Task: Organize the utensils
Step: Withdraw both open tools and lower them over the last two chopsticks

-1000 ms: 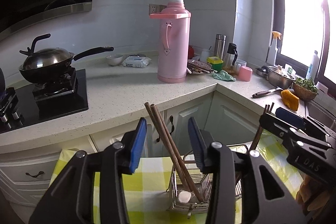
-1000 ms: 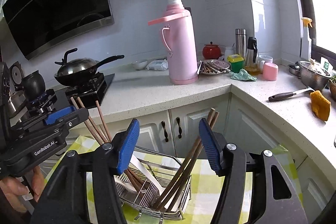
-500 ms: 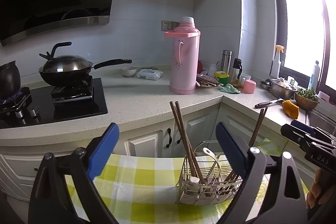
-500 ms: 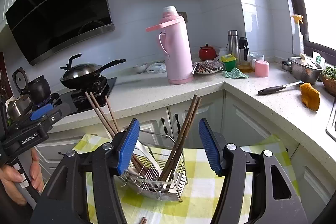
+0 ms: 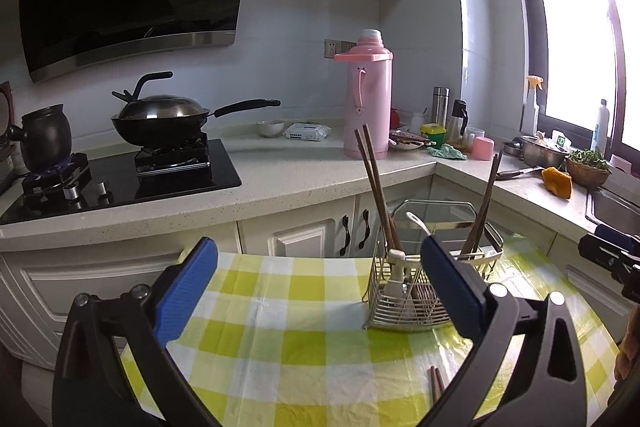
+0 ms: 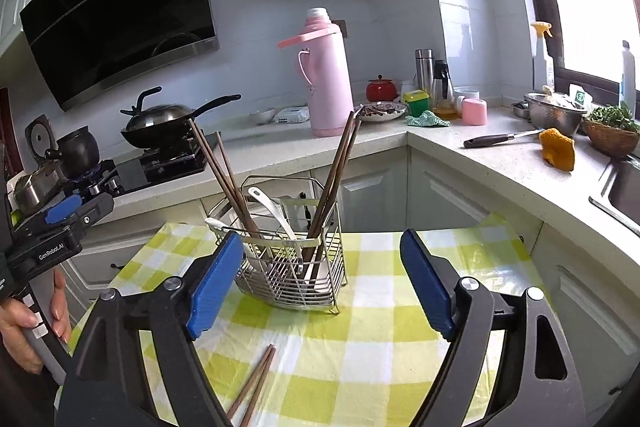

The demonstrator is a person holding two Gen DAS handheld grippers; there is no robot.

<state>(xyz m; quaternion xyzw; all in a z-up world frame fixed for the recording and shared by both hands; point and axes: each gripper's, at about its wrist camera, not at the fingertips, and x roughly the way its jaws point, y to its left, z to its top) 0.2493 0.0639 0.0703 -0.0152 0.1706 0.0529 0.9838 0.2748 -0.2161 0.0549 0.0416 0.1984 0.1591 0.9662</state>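
A wire utensil basket stands on the checked tablecloth. It holds two leaning bundles of brown chopsticks and a white spoon. A loose pair of chopsticks lies on the cloth in front of it. My left gripper hangs back from the basket, jaws opening, nothing between them. My right gripper is also short of the basket, jaws opening and empty.
Behind the table runs an L-shaped counter with a hob and wok, a pink thermos, jars, a knife and a sink at the right. A hand holds the left tool.
Both grippers have backed away from the basket and their jaws have spread wider. The chopsticks that stood between the jaws now lean in the basket on their own.
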